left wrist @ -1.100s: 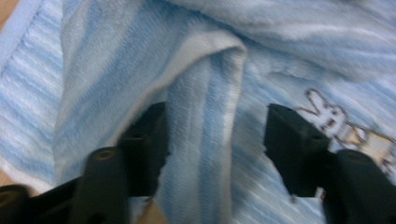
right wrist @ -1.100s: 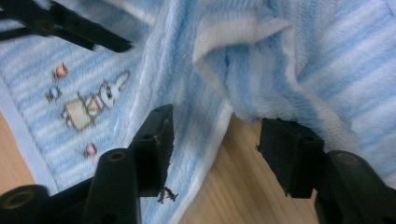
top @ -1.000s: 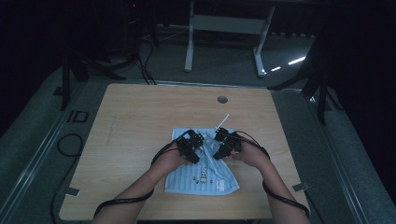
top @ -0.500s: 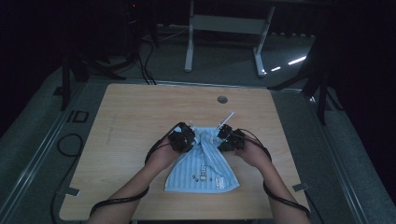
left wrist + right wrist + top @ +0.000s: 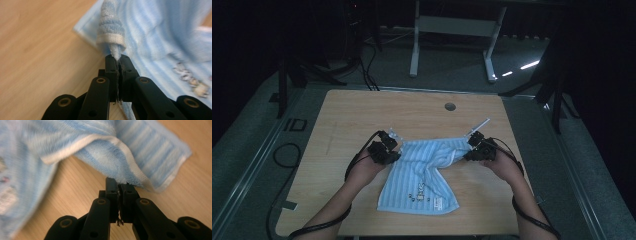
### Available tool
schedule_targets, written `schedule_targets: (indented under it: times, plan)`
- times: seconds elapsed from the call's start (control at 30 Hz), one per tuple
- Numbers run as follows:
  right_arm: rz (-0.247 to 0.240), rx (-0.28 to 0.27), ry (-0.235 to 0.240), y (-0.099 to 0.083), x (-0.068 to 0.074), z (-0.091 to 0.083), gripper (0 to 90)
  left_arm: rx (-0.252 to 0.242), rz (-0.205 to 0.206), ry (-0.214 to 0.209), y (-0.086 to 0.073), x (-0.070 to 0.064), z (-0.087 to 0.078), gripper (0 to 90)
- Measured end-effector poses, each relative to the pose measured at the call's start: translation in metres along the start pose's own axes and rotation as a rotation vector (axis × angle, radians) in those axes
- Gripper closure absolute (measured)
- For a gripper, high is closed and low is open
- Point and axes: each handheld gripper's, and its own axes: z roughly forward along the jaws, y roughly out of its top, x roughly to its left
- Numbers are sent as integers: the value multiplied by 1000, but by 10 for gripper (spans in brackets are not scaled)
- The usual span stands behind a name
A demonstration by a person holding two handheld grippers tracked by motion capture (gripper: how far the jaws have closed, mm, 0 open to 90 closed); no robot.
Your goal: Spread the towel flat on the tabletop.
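A light blue striped towel (image 5: pixel 424 172) with a white hem and small printed figures lies on the wooden table (image 5: pixel 362 120). My left gripper (image 5: pixel 393 152) is shut on the towel's upper left edge, and the pinched towel (image 5: pixel 112 30) bunches up just past the jaws. My right gripper (image 5: pixel 468 152) is shut on the upper right edge, where the towel (image 5: pixel 120 162) folds over above the jaws. The top edge stretches between the two grippers. The lower part of the towel rests flat near the table's front edge.
A round cable hole (image 5: pixel 450 106) sits near the table's far edge. A small white stick-like object (image 5: pixel 478 125) lies just beyond the right gripper. Cables trail from both grippers off the table's sides. A white desk frame (image 5: pixel 452 30) stands on the dark floor behind.
Both grippers have moved apart, left going left and right going right, pulling the towel's top edge wide. The towel has spread out from a narrower bunch.
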Motion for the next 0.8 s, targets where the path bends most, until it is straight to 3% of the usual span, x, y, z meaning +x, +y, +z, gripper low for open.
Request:
schedule_targets:
  times: [0.13,0.2,0.3,0.37,0.43,0.53,0.7,0.8]
  plan:
    - [21,19,1,-5,-7,9,869,20,-37,-4,-10,9,8,860]
    - [35,26,12,-7,-10,13,859,49,-40,-41,-12,10,11,851]
    - [41,44,8,-7,-9,13,706,45,-8,-22,-10,5,8,719]
    - [42,25,15,-5,-6,8,609,17,-21,-35,-7,3,4,613]
    - [36,1,14,-3,1,1,527,9,-5,-55,-3,2,1,528]
    - [5,-20,33,3,16,-5,489,10,-8,-37,3,2,4,477]
    - [-50,-13,53,9,43,1,478,26,-50,-12,8,13,17,476]
    - [-87,-2,55,10,56,9,473,30,-75,-18,7,19,26,489]
